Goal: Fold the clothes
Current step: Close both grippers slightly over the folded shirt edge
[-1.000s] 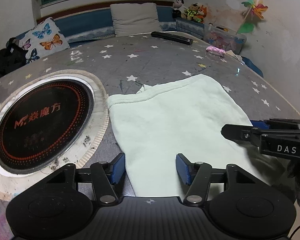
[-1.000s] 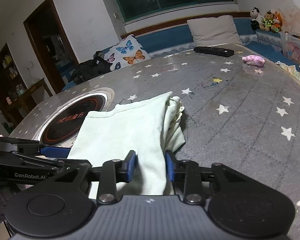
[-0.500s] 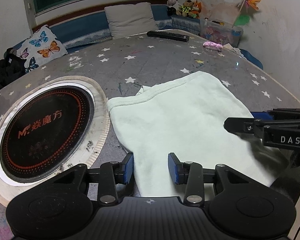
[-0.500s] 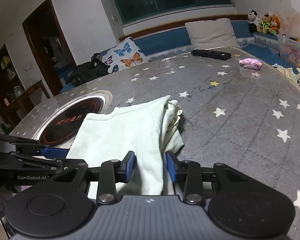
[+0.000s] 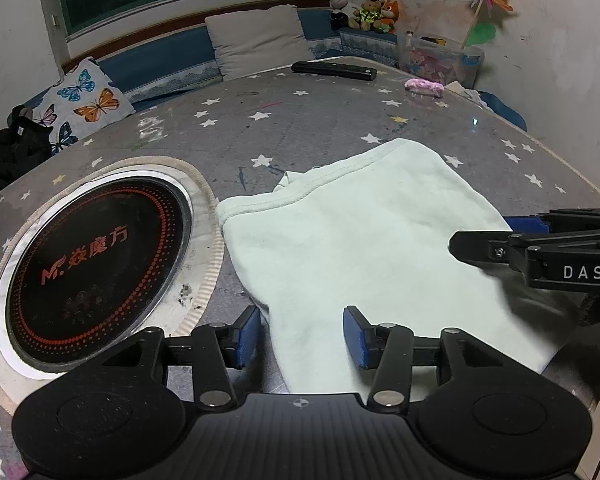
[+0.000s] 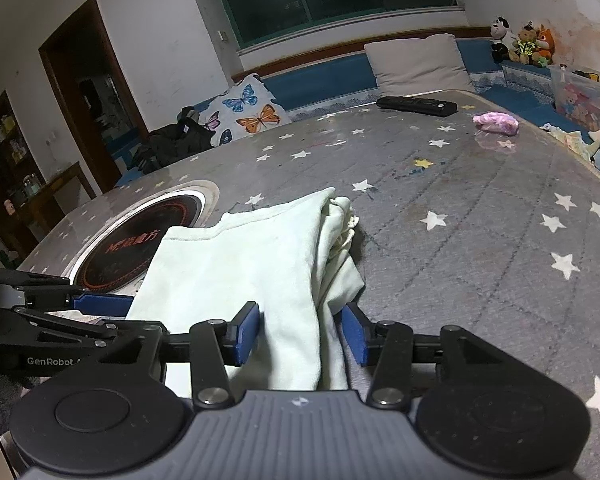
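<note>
A pale green garment (image 5: 352, 236) lies folded flat on the star-patterned grey table; it also shows in the right wrist view (image 6: 256, 260), with bunched layers along its right edge. My left gripper (image 5: 300, 334) is open, its blue pads astride the garment's near left corner. My right gripper (image 6: 302, 332) is open, its pads astride the near right edge. Each gripper shows in the other's view: the right one (image 5: 540, 248) over the garment's right side, the left one (image 6: 60, 320) at the left.
A round black induction plate (image 5: 96, 264) is set in the table left of the garment. A black remote (image 5: 334, 70) and a pink object (image 5: 424, 86) lie far back. Cushions, toys and a plastic box line the bench beyond. The table edge runs along the right.
Both grippers have opened wider over the garment's near edge after narrowing half a second ago. The garment lies in the same place.
</note>
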`<state>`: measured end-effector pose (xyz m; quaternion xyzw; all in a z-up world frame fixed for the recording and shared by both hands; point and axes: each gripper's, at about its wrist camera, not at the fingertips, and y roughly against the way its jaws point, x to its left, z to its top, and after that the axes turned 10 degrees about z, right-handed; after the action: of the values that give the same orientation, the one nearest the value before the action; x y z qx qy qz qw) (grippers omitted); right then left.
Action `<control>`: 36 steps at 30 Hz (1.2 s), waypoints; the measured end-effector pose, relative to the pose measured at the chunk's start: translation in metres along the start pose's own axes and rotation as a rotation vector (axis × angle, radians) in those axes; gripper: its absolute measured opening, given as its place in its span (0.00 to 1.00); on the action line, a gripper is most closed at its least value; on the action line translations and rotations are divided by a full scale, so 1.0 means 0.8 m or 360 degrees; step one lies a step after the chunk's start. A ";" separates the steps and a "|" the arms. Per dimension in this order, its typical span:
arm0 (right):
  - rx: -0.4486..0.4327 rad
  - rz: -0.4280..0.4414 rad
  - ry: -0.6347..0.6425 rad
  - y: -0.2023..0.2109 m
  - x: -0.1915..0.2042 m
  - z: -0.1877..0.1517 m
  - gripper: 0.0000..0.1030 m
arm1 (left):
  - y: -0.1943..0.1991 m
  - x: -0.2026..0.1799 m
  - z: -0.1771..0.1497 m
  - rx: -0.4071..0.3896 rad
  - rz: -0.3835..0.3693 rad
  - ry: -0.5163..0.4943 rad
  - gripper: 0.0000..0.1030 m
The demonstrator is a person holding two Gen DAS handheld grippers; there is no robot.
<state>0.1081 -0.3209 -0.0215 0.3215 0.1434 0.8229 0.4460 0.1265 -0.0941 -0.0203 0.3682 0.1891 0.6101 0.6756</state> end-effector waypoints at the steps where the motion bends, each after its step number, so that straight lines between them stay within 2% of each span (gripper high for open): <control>1: 0.0000 0.0001 0.0000 0.000 0.000 0.000 0.45 | 0.000 0.000 0.000 0.0000 0.0002 0.0001 0.51; 9: 0.0008 0.0023 0.0001 -0.002 0.001 -0.001 0.43 | -0.001 0.001 -0.001 0.0002 -0.0013 0.0012 0.51; 15: 0.0017 0.0038 0.0003 -0.004 0.003 -0.001 0.31 | -0.001 0.002 -0.001 -0.0002 -0.0011 0.0022 0.52; 22: 0.0006 0.0052 -0.0001 -0.002 0.004 -0.001 0.24 | -0.002 0.008 -0.002 0.0010 -0.0008 0.0059 0.52; 24: 0.0001 0.0054 0.0004 -0.001 0.005 -0.001 0.22 | -0.003 0.008 -0.002 0.0015 -0.0045 0.0069 0.50; 25: -0.0002 0.0055 0.0004 0.000 0.006 -0.001 0.22 | -0.004 0.009 -0.002 0.0019 -0.0071 0.0077 0.43; 27: -0.0008 0.0059 0.0003 0.001 0.006 -0.001 0.21 | -0.003 0.008 -0.001 0.0011 -0.0089 0.0079 0.35; 28: -0.0011 0.0060 0.0005 0.002 0.007 0.000 0.21 | -0.003 0.008 -0.001 0.0007 -0.0093 0.0077 0.25; 30: -0.0021 0.0064 0.0006 0.003 0.007 0.001 0.19 | -0.003 0.008 0.000 0.0001 -0.0096 0.0076 0.17; 35: -0.0047 0.0072 0.0019 0.010 0.008 0.004 0.19 | -0.001 0.013 0.000 0.0007 -0.0085 0.0104 0.16; 36: -0.0048 0.0069 0.0018 0.010 0.008 0.003 0.19 | 0.000 0.014 0.000 0.0007 -0.0079 0.0109 0.19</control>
<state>0.1020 -0.3200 -0.0129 0.3133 0.1264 0.8363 0.4319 0.1287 -0.0831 -0.0183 0.3438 0.2225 0.6049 0.6829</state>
